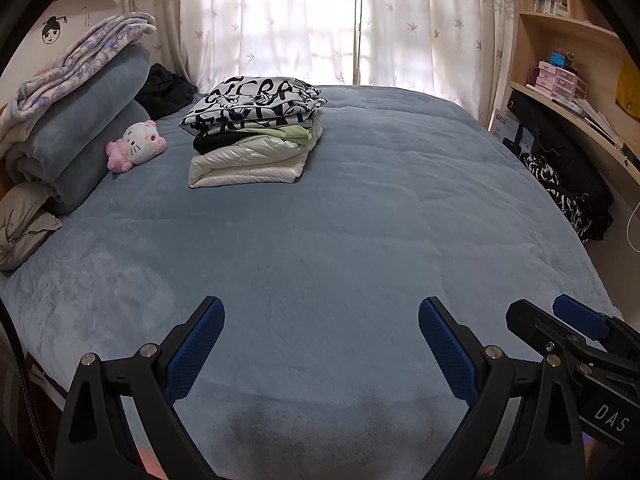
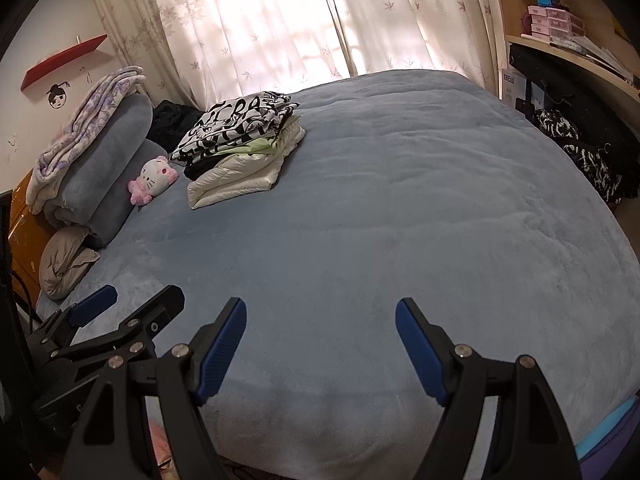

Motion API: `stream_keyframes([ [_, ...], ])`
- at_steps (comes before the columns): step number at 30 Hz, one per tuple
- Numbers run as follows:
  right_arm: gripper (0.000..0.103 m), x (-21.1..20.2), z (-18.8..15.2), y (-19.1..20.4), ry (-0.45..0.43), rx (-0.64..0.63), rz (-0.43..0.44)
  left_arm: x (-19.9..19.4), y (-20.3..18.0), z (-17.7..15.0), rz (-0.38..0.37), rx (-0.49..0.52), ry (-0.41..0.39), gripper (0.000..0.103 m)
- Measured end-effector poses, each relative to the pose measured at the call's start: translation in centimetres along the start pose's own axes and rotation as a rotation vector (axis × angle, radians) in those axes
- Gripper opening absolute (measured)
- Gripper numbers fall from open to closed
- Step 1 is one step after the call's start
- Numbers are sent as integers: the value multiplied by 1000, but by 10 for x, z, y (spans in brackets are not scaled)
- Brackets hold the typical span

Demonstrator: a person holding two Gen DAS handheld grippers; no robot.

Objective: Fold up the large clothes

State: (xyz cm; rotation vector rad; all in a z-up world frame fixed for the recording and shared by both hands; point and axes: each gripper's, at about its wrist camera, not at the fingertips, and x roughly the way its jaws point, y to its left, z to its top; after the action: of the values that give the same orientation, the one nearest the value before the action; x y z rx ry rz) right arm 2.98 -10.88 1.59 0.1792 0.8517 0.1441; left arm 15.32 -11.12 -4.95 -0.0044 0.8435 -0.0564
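A stack of folded clothes (image 1: pixel 252 132) lies on the far left part of the blue bed (image 1: pixel 340 240); a black-and-white printed garment is on top, with pale green, black and white pieces below. The stack also shows in the right wrist view (image 2: pixel 236 148). My left gripper (image 1: pixel 320 308) is open and empty above the bed's near edge. My right gripper (image 2: pixel 320 308) is open and empty beside it, and shows at the lower right of the left wrist view (image 1: pixel 556 316). A black-and-white patterned garment (image 1: pixel 560 196) hangs at the bed's right side.
Rolled blue bedding with a floral blanket (image 1: pixel 76 120) lies at the left, with a pink and white plush toy (image 1: pixel 136 146) and a beige pillow (image 1: pixel 24 224). A dark garment (image 1: pixel 166 90) lies behind. Wooden shelves (image 1: pixel 568 60) stand right; curtains (image 1: pixel 340 20) hang behind.
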Motion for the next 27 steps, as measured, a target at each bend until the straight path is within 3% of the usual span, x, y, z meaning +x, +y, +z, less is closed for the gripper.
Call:
stream_keyframes([
  [27,77,0,-1,-3,5,4,2,4,0,-6,-7,-20,24,97],
])
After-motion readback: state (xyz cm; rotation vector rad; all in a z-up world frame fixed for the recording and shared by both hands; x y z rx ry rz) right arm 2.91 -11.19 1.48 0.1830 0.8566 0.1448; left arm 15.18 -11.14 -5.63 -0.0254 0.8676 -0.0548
